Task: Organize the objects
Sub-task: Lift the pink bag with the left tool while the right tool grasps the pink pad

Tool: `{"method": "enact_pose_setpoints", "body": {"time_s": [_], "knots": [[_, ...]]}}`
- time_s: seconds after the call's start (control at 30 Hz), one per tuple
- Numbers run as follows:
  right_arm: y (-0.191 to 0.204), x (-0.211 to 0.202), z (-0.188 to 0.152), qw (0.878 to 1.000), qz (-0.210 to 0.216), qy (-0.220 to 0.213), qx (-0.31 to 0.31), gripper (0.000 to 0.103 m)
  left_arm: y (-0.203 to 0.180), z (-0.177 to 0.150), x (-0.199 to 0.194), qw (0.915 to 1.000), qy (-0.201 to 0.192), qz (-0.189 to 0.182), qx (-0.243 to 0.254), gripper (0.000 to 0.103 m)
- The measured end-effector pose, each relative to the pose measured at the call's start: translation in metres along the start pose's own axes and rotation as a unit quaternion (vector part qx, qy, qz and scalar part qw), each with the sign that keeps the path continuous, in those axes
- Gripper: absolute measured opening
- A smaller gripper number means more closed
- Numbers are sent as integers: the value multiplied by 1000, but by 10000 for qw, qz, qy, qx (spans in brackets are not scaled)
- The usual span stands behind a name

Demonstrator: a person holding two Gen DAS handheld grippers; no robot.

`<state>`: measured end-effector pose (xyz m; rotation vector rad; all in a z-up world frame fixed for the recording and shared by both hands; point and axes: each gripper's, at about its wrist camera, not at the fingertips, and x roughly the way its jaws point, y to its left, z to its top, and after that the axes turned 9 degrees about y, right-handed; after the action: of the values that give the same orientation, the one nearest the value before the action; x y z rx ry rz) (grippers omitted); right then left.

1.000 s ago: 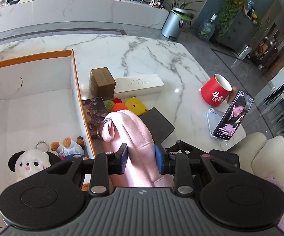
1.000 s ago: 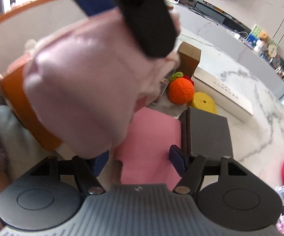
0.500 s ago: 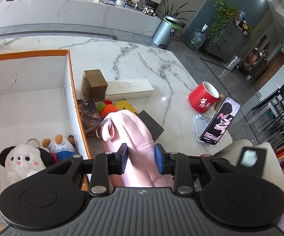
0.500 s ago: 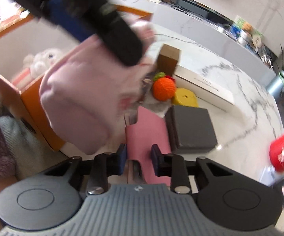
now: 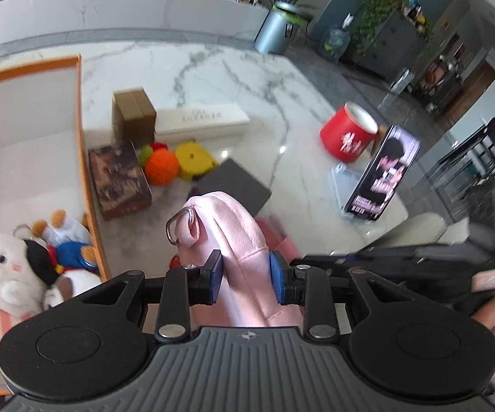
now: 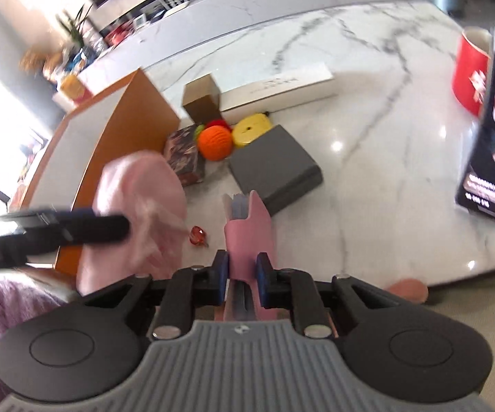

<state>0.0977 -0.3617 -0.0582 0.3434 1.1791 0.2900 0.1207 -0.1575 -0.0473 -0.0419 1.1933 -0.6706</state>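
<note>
Pink pouch (image 5: pixel 237 240) clamped in my left gripper (image 5: pixel 244 276); right gripper (image 6: pixel 241 274) closing on pink notebook (image 6: pixel 249 237). Orange box (image 5: pixel 79 130) at 9 o'clock holds only plush toys (image 5: pixel 3 267); bench (image 5: pixel 213 79) clutter remains.

We see the pink pouch (image 5: pixel 244 240) only in part: its lower end is hidden behind the left gripper (image 5: pixel 245 273). The orange box (image 5: pixel 79 158) is cut off by the left edge. In the right wrist view the phone (image 6: pixel 494 130) is blurred and cropped at the right.
</note>
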Motion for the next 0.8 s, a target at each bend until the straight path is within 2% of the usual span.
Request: {"method": "enact_pose_setpoints", "body": {"time_s": [0.17,0.27,0.37,0.4,0.47,0.6,0.8], "knots": [[-4,-2,4,10000,31,8,-7,18,7,-3,22,9995,53,-260,-154,34],[4,0,7,9996,-139,-4,-232,20,6,-4,29,9997,40,-204,-103,34],[12,10,10,9978,-479,22,-455,27,4,-4,30,9998,81,-158,-69,35],[13,14,12,9976,-483,17,-496,30,4,-4,30,9998,126,-140,-51,35],[14,15,14,9982,-373,52,-468,24,3,-4,30,9997,211,-65,-41,39],[16,16,16,9979,-418,43,-501,23,4,-4,29,9993,372,19,-70,41],[10,20,19,9993,-269,133,-236,27,6,-7,27,9988,483,56,-61,45]]}}
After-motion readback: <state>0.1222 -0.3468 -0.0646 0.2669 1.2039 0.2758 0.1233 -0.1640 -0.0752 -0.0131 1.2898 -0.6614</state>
